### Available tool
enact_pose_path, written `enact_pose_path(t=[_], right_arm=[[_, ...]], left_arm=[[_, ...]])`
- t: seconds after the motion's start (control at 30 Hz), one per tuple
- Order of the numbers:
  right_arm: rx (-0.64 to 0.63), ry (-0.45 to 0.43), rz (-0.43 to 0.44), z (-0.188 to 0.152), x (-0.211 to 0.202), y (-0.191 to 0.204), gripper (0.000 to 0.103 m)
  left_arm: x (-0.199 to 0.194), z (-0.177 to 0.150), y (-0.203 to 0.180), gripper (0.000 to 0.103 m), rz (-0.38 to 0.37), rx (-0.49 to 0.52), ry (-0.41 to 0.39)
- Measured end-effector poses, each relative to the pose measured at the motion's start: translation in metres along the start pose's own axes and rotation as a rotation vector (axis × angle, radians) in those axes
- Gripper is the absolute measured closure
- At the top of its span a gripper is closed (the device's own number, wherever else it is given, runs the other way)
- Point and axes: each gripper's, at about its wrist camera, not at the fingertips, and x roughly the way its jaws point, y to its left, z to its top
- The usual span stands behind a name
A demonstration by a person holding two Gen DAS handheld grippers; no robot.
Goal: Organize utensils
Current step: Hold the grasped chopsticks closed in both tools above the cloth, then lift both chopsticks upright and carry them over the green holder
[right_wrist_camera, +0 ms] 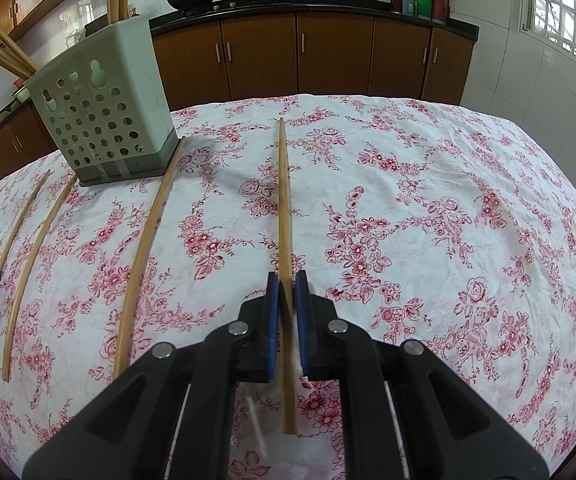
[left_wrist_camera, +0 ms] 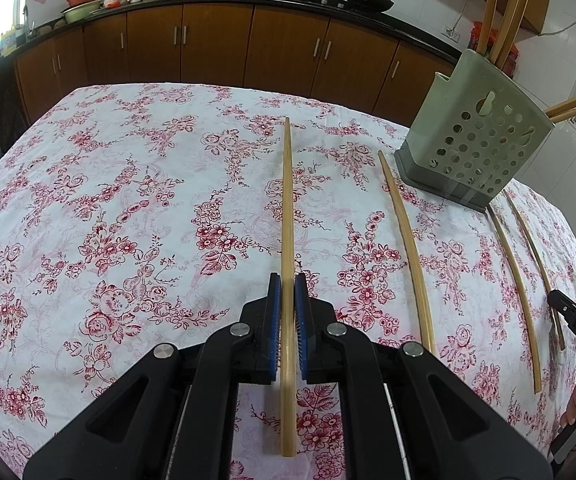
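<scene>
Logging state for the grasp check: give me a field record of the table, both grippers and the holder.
surface: white tablecloth with red flower print
loose items: four bamboo chopsticks lying roughly parallel
left gripper: fingers either side of the leftmost chopstick; contact unclear
right gripper: fingers either side of the rightmost chopstick; contact unclear
untouched: two middle chopsticks
holder: pale green perforated plastic box, upright, far side of the table
holder contents: several more chopsticks
</scene>
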Motion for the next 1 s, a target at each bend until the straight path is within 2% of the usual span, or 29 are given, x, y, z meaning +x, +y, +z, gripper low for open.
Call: enact_pose_path(t=[0.13, 0.23, 0.53, 0.6, 0.8, 1.0], right_arm=[[0.003, 0.000, 0.002, 0.000, 0.000, -0.001, 0.092], [0.000, 0.000, 0.003, -0.004, -0.003, -0.001, 0.092], [0.018, -0.016, 0.025, -0.005, -0.014, -0.008, 0.095], [0.027, -0.063, 0.030, 0.001, -0.029, -0.011, 0.095], [0.037, -0.243, 0.038, 0.033, -0.088, -0.013, 0.095], [0.048, -0.379, 0.079, 0.061, -0.135, -0.015, 0.095]], left_arm=[[-0.001, -0.001, 0.000, 0.094, -0.003, 0.003, 0.001], [-0.008, -0.008, -0.006, 0.094, 0.024, 0.061, 0.009], [-0.014, -0.017, -0.015, 0.095, 0.062, 0.134, 0.017], [-0.024, -0.013, -0.016, 0.095, 0.054, 0.147, -0.010], [-0.088, 0.025, -0.023, 0.095, 0.001, 0.143, -0.207], [-0.128, 0.060, -0.023, 0.095, -0.053, 0.111, -0.320]])
